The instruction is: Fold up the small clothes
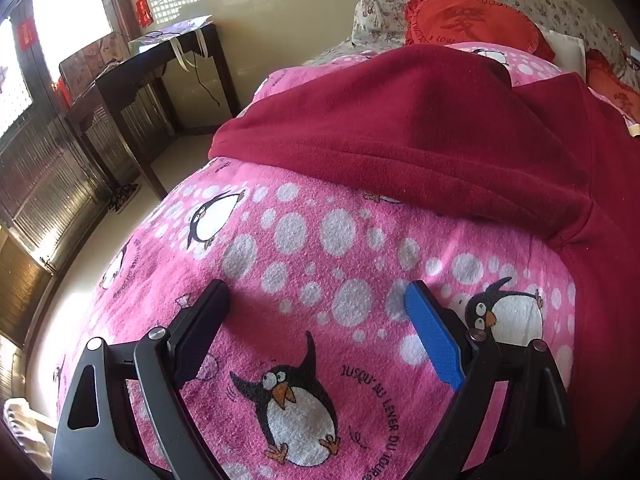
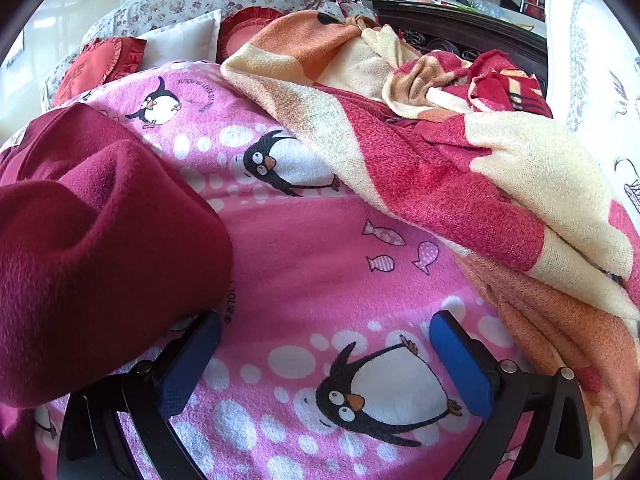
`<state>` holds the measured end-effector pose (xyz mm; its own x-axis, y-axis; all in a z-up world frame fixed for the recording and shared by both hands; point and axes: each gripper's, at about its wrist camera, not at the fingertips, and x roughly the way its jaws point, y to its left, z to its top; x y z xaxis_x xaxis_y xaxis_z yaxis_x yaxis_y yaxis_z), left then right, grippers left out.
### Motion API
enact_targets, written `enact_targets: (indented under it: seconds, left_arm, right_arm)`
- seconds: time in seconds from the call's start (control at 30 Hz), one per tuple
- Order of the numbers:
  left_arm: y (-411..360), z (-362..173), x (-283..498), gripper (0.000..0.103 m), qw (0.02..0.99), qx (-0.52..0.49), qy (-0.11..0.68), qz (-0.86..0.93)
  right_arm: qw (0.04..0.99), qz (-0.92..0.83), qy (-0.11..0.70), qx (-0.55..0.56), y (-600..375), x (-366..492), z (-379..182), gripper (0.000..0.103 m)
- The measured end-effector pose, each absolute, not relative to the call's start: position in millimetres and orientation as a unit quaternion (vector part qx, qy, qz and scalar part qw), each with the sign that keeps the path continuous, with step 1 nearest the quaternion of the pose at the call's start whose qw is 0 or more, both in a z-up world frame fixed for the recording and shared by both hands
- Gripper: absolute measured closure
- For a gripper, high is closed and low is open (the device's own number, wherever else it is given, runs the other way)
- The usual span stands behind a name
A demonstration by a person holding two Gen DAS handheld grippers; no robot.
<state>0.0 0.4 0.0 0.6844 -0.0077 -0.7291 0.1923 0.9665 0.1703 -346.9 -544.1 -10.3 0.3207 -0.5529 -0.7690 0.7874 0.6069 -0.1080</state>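
Note:
A dark red fleece garment (image 1: 420,128) lies on the pink penguin blanket (image 1: 312,248) of a bed, its sleeve spread to the left ahead of my left gripper. My left gripper (image 1: 316,300) is open and empty, low over the blanket, short of the garment's near edge. In the right wrist view the same garment (image 2: 92,216) bulges up at the left, touching or overlapping the left finger. My right gripper (image 2: 326,328) is open and empty over the pink blanket (image 2: 320,256).
A crumpled orange, cream and red blanket (image 2: 460,152) lies to the right. Red cushions (image 1: 460,20) and floral pillows (image 2: 192,0) sit at the bed head. A dark wooden desk (image 1: 132,80) stands beyond the bed's left edge, a dark headboard (image 2: 460,32) at the far right.

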Motion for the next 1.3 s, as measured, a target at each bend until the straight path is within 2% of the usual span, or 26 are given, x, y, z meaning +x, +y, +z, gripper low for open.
enact_targets:
  seconds: [1.3]
  left_arm:
    - [-2.5,0.3,-0.8,0.013,0.91,0.127,0.392,-0.049]
  right_arm:
    - [0.8,-0.419,0.405,0.145,-545.8,-346.1,-11.8,0.0]
